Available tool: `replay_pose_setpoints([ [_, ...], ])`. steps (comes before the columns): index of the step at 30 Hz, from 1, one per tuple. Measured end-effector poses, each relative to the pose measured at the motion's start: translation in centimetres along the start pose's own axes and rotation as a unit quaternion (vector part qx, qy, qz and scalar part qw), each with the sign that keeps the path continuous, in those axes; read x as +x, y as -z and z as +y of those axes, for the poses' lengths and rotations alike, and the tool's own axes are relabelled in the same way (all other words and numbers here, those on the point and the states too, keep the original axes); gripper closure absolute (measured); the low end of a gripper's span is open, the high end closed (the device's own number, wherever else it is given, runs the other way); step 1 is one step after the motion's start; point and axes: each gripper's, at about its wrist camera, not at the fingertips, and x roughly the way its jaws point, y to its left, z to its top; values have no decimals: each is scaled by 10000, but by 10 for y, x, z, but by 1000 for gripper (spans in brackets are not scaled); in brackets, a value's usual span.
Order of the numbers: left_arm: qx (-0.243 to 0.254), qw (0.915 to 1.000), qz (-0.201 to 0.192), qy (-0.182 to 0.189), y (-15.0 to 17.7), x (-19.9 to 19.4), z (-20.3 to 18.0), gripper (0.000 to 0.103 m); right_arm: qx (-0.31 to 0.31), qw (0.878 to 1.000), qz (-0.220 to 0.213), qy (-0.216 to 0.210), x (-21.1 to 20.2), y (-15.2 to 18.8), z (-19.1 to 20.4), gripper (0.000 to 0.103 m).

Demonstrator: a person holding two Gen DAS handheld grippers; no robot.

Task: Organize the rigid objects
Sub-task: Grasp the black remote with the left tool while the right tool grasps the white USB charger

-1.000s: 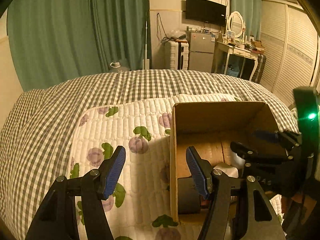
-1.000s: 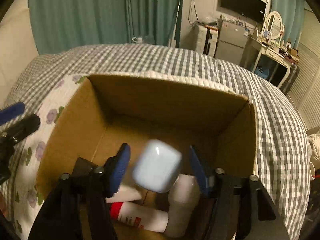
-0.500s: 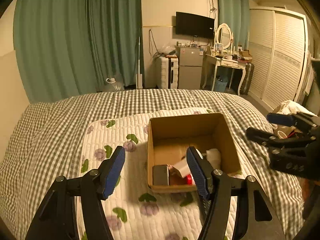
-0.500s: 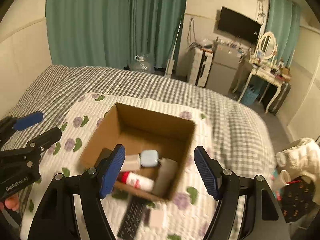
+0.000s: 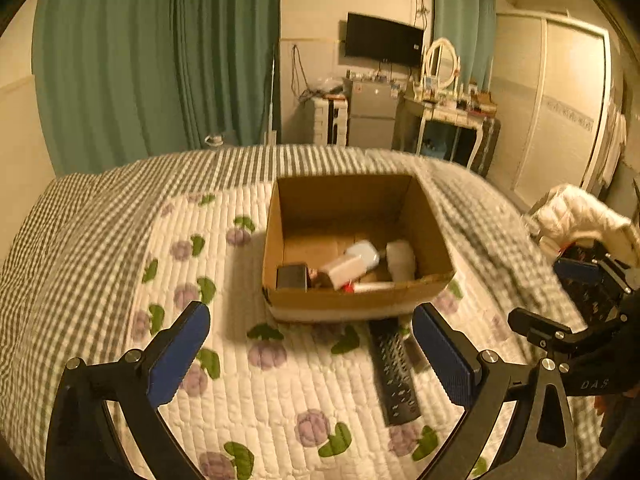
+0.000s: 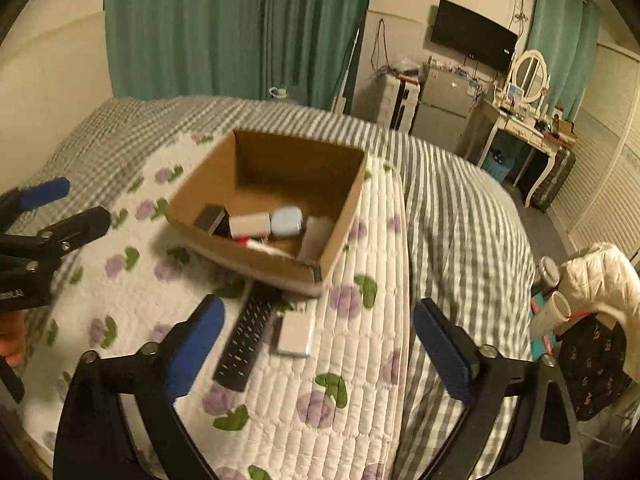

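A bed (image 6: pixel 460 208) is covered by a flowered quilt (image 6: pixel 352 360), on which a cardboard box (image 6: pixel 256 258) is set, already holding several items. Two things are left outside it, touching its near wall: a black remote (image 6: pixel 246 340) and a small white box (image 6: pixel 296 332) just beside it. The remote's long axis is seen to run toward the box. The right tool (image 6: pixel 316 356) is held spread and empty almost directly over both, so it is judged nearer. The left tool (image 5: pixel 310 356) is likewise spread, holding nothing.

Black-framed left hand-held gripper (image 5: pixel 310 354) and right hand-held gripper (image 6: pixel 320 346), blue pads, silver screws.
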Motion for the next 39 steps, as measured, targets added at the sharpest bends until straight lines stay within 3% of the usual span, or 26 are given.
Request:
replay_pose_setpoints([
  [10, -102, 9975, 656, -232, 62, 79, -9, 0, -4, 9984, 560, -77, 91, 41, 1, 5],
  [18, -217, 9950, 880, -413, 82, 115, 0, 0, 107, 9965, 806, -190, 152, 47, 5, 5],
  [24, -322, 9936, 968, -488, 87, 126, 3, 0, -206, 9968, 776, -45, 175, 53, 11, 39],
  [25, -323, 9937, 966, -468, 87, 126, 1, 0, -270, 9968, 741, -130, 173, 53, 11, 54],
  [26, -320, 9939, 963, -438, 86, 126, -3, 0, -366, 9965, 736, -136, 171, 52, 12, 63],
  [35, -206, 9948, 993, -68, 82, 130, -55, 1, -238, 9978, 609, -67, 144, 48, -26, 63],
  [39, -252, 9931, 1146, 68, 83, 145, -74, 13, -76, 9980, 627, -29, 145, 43, -38, 63],
])
